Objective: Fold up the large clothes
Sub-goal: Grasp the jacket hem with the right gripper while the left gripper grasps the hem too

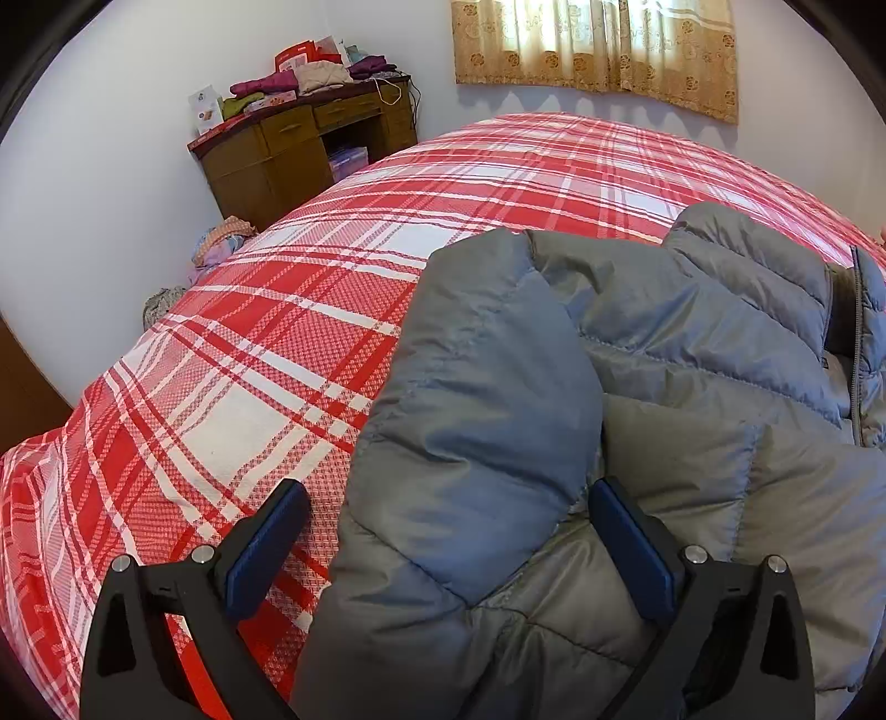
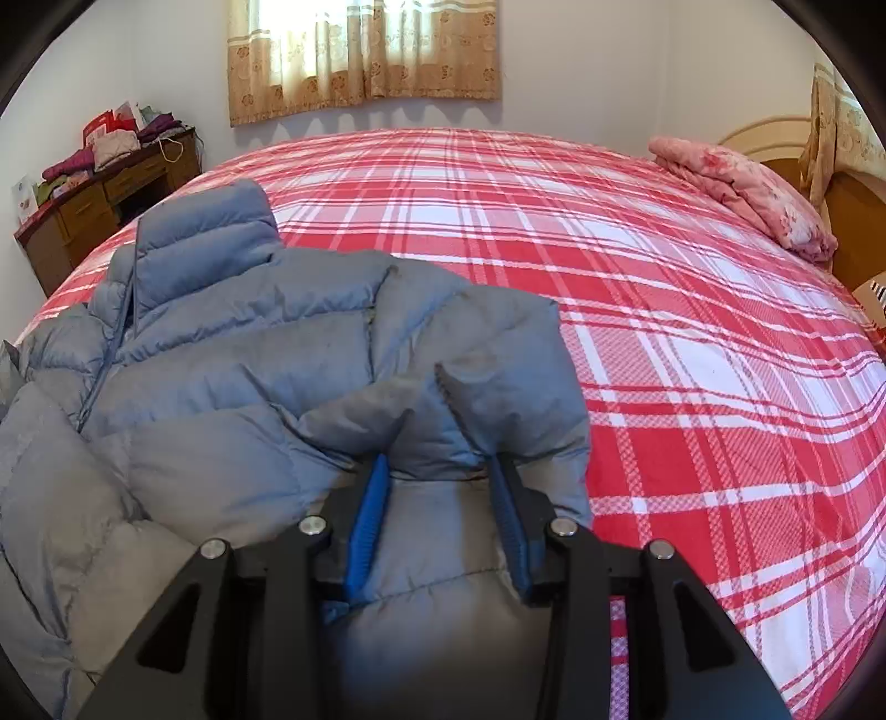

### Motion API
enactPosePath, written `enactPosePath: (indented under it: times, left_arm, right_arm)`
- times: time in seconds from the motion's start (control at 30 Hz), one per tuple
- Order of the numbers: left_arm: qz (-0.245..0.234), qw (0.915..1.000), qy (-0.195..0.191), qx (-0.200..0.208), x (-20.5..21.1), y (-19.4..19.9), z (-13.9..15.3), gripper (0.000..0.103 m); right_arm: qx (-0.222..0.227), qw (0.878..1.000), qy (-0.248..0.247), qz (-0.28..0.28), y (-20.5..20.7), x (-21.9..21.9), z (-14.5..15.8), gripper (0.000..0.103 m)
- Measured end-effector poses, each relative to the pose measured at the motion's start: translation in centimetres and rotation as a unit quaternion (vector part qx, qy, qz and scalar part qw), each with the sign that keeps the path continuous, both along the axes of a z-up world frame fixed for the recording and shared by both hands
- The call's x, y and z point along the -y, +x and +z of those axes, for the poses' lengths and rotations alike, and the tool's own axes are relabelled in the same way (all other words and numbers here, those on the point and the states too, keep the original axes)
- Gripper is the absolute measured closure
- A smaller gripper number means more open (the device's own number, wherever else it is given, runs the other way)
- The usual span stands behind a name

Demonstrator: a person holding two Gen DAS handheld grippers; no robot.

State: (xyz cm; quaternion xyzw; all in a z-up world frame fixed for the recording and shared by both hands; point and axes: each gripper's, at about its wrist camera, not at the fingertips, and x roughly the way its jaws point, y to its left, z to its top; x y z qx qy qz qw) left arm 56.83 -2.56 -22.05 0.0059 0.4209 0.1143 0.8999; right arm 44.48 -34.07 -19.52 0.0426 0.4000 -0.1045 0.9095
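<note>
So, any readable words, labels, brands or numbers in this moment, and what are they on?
None can be read.
Red boxes and cards on the wooden desk: print too small and blurred.
White card at the desk's end: a picture, no legible words.
Grey puffer jacket: no legible label or brand.

A red-and-white plaid bedspread [image 2: 637,310] covers the bed. A folded pink floral quilt [image 2: 747,194] lies near the wooden headboard [image 2: 853,221]. A brown wooden desk [image 1: 288,149] against the wall carries stacked clothes [image 1: 310,80]. Patterned beige curtains [image 1: 598,50] hang above.
</note>
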Motion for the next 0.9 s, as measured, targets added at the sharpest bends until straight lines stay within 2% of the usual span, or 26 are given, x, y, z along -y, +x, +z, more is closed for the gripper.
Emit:
enactPosePath:
  times: [0.1, 0.17, 0.2, 0.23, 0.27, 0.33, 0.4, 0.5, 0.67, 0.77, 0.9]
  left_arm:
    - [0.000, 1.0000, 0.005, -0.003, 0.0, 0.1, 0.0, 0.001]
    - [-0.006, 0.9998, -0.007, -0.017, -0.3, 0.5, 0.2, 0.001]
    - [-0.021, 0.9989, -0.017, -0.039, -0.6, 0.8, 0.6, 0.001]
    - [-0.032, 0.9979, -0.018, -0.054, -0.7, 1.0, 1.1, 0.001]
    - [-0.042, 0.9976, -0.008, -0.055, -0.9, 1.1, 2.2, 0.001]
    - [-0.043, 0.9990, 0.006, -0.011, -1.3, 0.8, 5.1, 0.001]
    - [-0.050, 0.9984, -0.010, 0.027, -1.7, 1.4, 7.8, 0.001]
    - [-0.055, 0.9979, -0.025, 0.025, -0.8, 4.5, 9.4, 0.001]
    - [-0.054, 0.9978, -0.037, 0.007, 2.4, 10.7, 10.2, 0.001]
    - [-0.053, 0.9969, -0.057, 0.005, 4.3, 14.6, 10.4, 0.001]
    - [-0.073, 0.9959, -0.054, -0.003, 7.3, 18.5, 9.4, 0.001]
  right_arm:
    - [-0.001, 1.000, 0.000, 0.001, 0.0, 0.0, 0.0, 0.059]
    - [-0.008, 1.000, 0.002, 0.008, 0.2, -0.1, 0.1, 0.054]
    - [-0.014, 1.000, 0.002, 0.015, 0.2, -0.1, 0.3, 0.045]
    - [-0.023, 1.000, -0.002, 0.020, 0.3, -0.2, 0.6, 0.031]
    - [-0.031, 0.999, -0.002, 0.029, 0.3, -0.1, 1.3, 0.025]
    - [-0.012, 0.999, 0.019, 0.048, 0.3, 0.3, 3.1, 0.016]
    - [0.000, 0.999, 0.015, 0.044, 1.0, 0.4, 4.8, 0.011]
    - [0.003, 0.998, 0.038, 0.041, 4.0, 0.4, 7.4, 0.003]
    - [-0.028, 0.995, 0.088, 0.036, 11.0, -0.4, 9.6, 0.001]
    - [-0.022, 0.995, 0.090, 0.028, 14.1, -1.0, 10.3, 0.001]
    - [-0.032, 0.995, 0.091, 0.028, 17.5, -2.0, 10.0, 0.001]
